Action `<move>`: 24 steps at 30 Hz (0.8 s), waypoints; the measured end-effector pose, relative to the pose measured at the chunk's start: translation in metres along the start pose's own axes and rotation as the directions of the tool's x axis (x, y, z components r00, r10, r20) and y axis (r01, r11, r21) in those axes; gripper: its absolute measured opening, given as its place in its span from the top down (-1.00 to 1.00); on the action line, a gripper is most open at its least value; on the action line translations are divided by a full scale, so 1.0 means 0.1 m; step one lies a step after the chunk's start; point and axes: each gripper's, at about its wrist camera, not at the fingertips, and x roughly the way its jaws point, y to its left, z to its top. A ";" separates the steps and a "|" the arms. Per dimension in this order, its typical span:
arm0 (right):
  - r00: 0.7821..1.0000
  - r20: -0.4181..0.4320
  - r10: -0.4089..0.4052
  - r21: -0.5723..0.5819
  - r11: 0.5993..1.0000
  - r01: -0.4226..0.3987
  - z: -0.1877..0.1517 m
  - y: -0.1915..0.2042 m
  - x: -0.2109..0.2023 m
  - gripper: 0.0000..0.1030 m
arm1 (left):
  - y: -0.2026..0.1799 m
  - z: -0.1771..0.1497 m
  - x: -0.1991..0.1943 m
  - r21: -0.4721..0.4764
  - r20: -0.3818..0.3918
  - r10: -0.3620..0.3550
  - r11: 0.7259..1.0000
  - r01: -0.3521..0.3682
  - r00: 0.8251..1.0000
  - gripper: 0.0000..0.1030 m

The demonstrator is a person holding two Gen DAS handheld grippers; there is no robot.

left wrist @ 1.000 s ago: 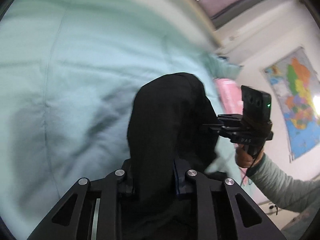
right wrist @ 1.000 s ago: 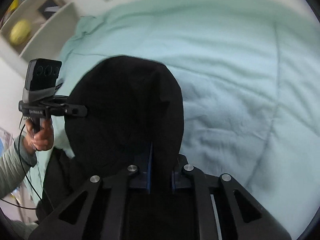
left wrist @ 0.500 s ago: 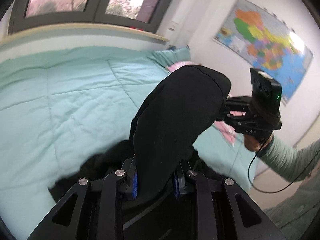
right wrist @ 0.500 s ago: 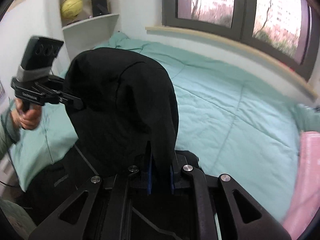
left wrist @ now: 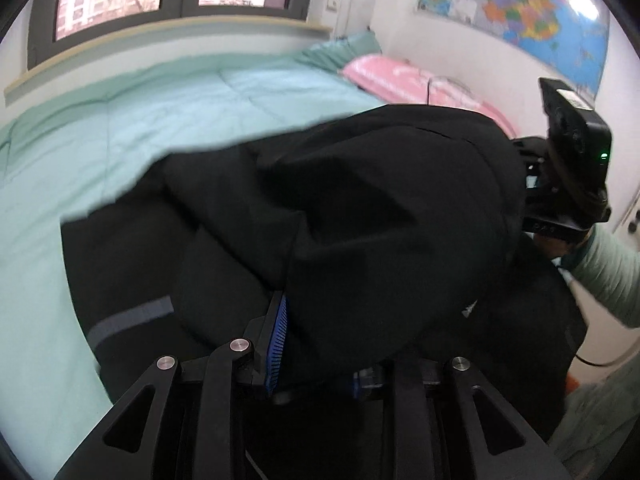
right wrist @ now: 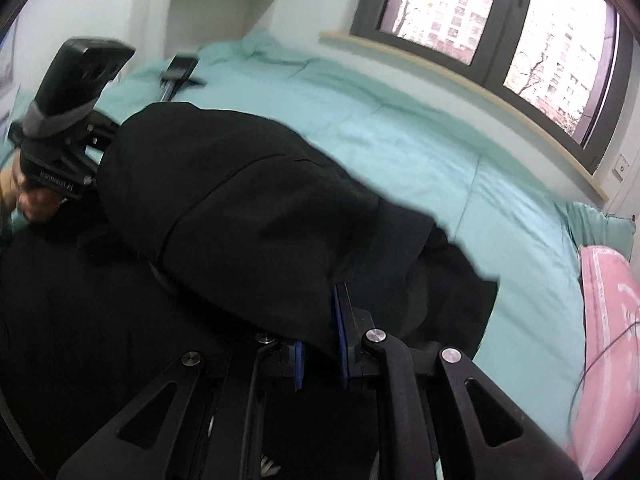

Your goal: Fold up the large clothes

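Both grippers are clenched on the black garment (left wrist: 360, 216), the left gripper (left wrist: 320, 344) and the right gripper (right wrist: 320, 332) each pinching a thick bunch of cloth between blue pads. The held fold arches between them above the rest of the garment, which lies spread on the near part of the green quilt (left wrist: 140, 120). Gripping two separated points likely keeps the edge taut so the fold lands straight; a pink pillow (right wrist: 608, 320) lies at the far right.
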 end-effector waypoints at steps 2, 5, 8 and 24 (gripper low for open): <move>1.000 -0.025 -0.010 -0.008 1.000 0.010 -0.17 0.13 0.01 0.67 | -0.07 -0.12 0.02 0.013 -0.009 0.042 0.999 -0.042 0.999 0.46; 0.996 -0.082 -0.025 0.040 0.999 0.028 -0.39 0.21 -0.02 0.51 | -0.21 -0.19 -0.11 0.018 0.004 0.116 0.993 -0.116 0.993 0.42; 0.994 -0.104 -0.046 0.115 0.992 0.057 -0.53 0.28 -0.20 0.19 | -0.38 -0.33 -0.41 0.003 0.050 0.136 0.991 -0.136 0.989 0.41; 0.994 0.069 0.090 0.560 0.821 -0.113 0.28 -0.44 -0.53 -0.43 | -0.12 0.51 -0.66 -0.357 0.229 -0.065 0.923 0.146 0.971 -0.17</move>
